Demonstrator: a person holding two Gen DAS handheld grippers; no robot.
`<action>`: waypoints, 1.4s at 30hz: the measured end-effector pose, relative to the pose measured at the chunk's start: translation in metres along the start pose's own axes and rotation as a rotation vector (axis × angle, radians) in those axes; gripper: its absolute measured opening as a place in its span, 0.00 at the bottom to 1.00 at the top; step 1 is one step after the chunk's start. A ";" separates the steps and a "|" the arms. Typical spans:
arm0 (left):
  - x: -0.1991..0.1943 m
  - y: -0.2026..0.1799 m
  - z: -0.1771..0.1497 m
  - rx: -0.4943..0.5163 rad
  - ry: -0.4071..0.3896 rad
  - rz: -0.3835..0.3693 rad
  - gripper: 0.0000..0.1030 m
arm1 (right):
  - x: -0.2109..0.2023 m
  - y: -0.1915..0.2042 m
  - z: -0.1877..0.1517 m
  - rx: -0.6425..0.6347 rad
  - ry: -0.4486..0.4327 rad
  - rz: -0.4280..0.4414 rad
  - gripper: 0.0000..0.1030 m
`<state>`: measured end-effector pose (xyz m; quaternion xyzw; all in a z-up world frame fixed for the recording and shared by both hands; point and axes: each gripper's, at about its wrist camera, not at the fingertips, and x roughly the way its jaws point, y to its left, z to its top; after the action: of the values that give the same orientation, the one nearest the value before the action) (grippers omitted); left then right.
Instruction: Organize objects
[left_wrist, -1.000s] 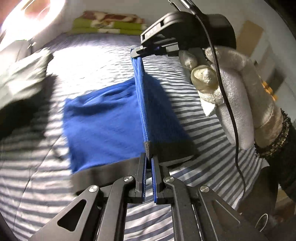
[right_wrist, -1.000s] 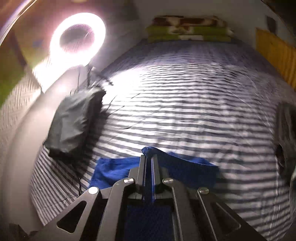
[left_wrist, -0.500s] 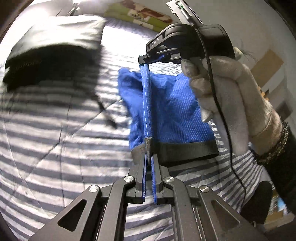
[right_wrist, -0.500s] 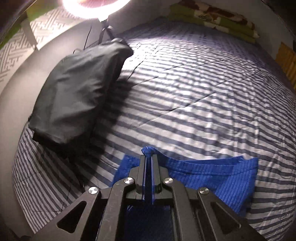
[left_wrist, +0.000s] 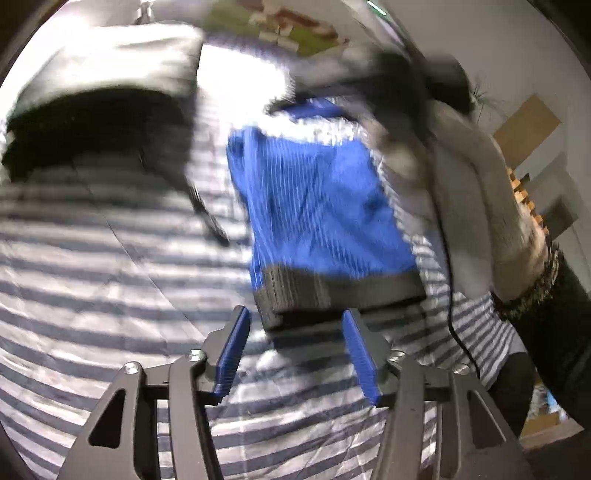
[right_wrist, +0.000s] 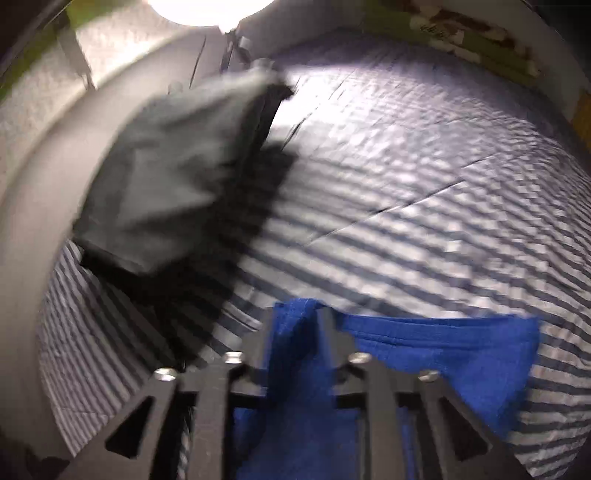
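Both hand-held grippers, left (left_wrist: 295, 349) and right (right_wrist: 301, 332), have just been opening, releasing the folded blue black-banded cloth (left_wrist: 321, 218).

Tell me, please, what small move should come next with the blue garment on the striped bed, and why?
Probably lift both grippers clear. The left gripper stands open, its jaws just opened, the blue garment lying folded beyond them. The right gripper has been opening too, but cloth sits between its fingers, so back it off gently.
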<state>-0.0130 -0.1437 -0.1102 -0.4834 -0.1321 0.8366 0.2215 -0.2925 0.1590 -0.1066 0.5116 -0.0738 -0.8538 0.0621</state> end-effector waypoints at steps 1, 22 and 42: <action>-0.008 -0.002 0.005 0.012 -0.022 0.003 0.55 | -0.017 -0.010 -0.005 0.012 -0.029 0.001 0.32; 0.079 0.014 0.068 0.009 0.099 0.108 0.31 | -0.065 -0.081 -0.218 -0.020 0.120 0.027 0.31; 0.100 0.028 0.106 -0.072 0.118 0.065 0.36 | -0.049 -0.168 -0.152 0.301 0.018 0.197 0.32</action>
<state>-0.1557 -0.1185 -0.1448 -0.5435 -0.1332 0.8081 0.1842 -0.1402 0.3232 -0.1672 0.5133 -0.2500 -0.8181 0.0689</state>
